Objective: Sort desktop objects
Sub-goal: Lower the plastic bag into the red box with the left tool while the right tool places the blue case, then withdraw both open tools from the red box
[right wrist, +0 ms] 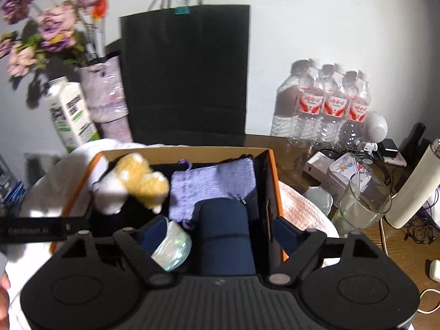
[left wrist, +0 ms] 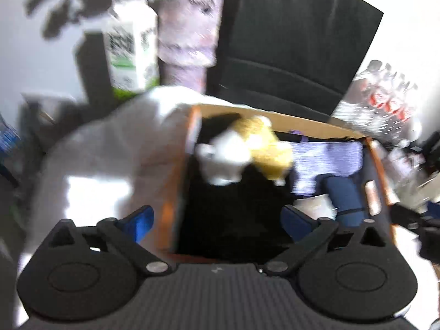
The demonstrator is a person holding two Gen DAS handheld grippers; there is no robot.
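Observation:
An orange-edged cardboard box (left wrist: 308, 123) (right wrist: 272, 181) holds the sorted things. A yellow and white plush toy (left wrist: 247, 148) (right wrist: 132, 189), blurred, is over the box's left part; whether it rests or is in mid-air I cannot tell. Inside also lie a lilac knitted pouch (left wrist: 327, 162) (right wrist: 211, 181), a dark blue roll (left wrist: 343, 195) (right wrist: 224, 236) and a pearly round tin (right wrist: 172, 247). My left gripper (left wrist: 217, 220) is open and empty above the box's near edge. My right gripper (right wrist: 220, 233) is open, its fingers astride the blue roll and the box's right wall.
Behind the box stand a black paper bag (right wrist: 187, 74), a lilac vase of flowers (right wrist: 106, 93) and a white carton (right wrist: 73, 112). At right are water bottles (right wrist: 330, 104), a glass beaker (right wrist: 363, 206), a white cylinder (right wrist: 415, 184), small boxes and cables. White cloth (left wrist: 104, 159) lies left of the box.

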